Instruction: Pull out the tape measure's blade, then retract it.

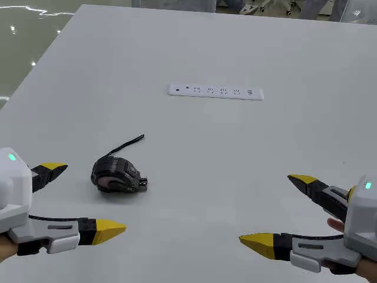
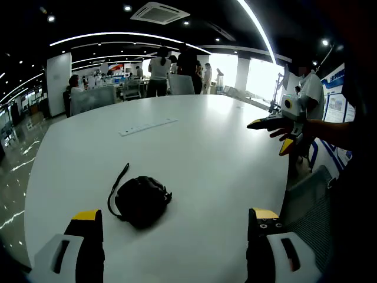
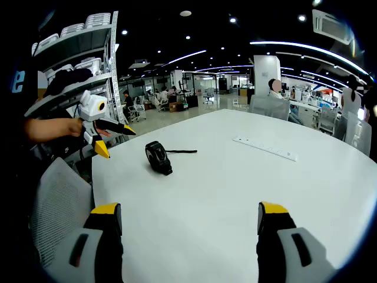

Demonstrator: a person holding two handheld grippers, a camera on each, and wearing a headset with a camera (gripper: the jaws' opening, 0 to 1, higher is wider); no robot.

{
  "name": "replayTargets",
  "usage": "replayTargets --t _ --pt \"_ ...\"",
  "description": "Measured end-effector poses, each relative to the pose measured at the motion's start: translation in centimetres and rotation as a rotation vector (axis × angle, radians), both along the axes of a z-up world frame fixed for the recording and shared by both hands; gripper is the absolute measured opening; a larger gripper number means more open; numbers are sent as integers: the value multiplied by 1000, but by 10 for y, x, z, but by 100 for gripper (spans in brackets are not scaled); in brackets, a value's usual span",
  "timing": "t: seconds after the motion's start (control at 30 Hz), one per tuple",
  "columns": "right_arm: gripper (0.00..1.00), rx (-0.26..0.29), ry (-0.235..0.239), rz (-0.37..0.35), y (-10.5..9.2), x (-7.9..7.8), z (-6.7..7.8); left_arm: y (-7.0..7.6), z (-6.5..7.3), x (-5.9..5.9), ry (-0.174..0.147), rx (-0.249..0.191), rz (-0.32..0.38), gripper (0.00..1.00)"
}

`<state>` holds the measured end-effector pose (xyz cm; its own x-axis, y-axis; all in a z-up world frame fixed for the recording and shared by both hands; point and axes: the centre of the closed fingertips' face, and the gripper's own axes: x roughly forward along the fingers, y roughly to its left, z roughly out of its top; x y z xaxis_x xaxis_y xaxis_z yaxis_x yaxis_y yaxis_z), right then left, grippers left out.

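A black tape measure (image 1: pixel 116 174) lies on the white table (image 1: pixel 194 53), its wrist strap trailing away from me; its blade is fully inside the case. In the left gripper view the tape measure (image 2: pixel 142 200) rests just ahead of my left gripper (image 2: pixel 175 219), between the lines of its yellow-tipped jaws. My left gripper (image 1: pixel 88 197) stands open just left of the case. My right gripper (image 1: pixel 277 209) is open at the lower right, well apart from the tape measure (image 3: pixel 158 157). Across the table, the right gripper (image 2: pixel 275 132) and the left gripper (image 3: pixel 112 137) face each other.
A white power strip (image 1: pixel 215 91) lies flat near the middle of the table, beyond the tape measure. The table's left edge runs diagonally at the upper left, with glossy floor past it. Chairs, shelves and several people stand in the office behind.
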<state>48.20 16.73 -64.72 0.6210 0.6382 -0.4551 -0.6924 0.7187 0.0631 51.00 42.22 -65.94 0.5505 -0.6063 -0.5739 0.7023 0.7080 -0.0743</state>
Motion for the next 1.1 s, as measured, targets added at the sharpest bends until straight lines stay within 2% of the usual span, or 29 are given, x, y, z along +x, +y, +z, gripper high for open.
replayTargets --t 0.23,0.4,0.53,0.77,0.97,1.1 --pt "98 11 -5 -1 1 1 2 0 0 1 5 -8 9 100" --pt "98 7 -4 2 -1 1 1 -2 2 3 -4 -9 3 100" --pt "98 3 -7 6 -1 0 2 -3 2 3 -6 -1 -3 100" --pt "94 1 -44 30 1 2 6 -5 2 2 -9 21 -41 97" --pt "92 -17 -44 50 2 4 4 -6 2 7 -14 26 -59 97" --pt "90 -27 -42 78 5 6 2 -7 0 11 -15 53 -87 97"
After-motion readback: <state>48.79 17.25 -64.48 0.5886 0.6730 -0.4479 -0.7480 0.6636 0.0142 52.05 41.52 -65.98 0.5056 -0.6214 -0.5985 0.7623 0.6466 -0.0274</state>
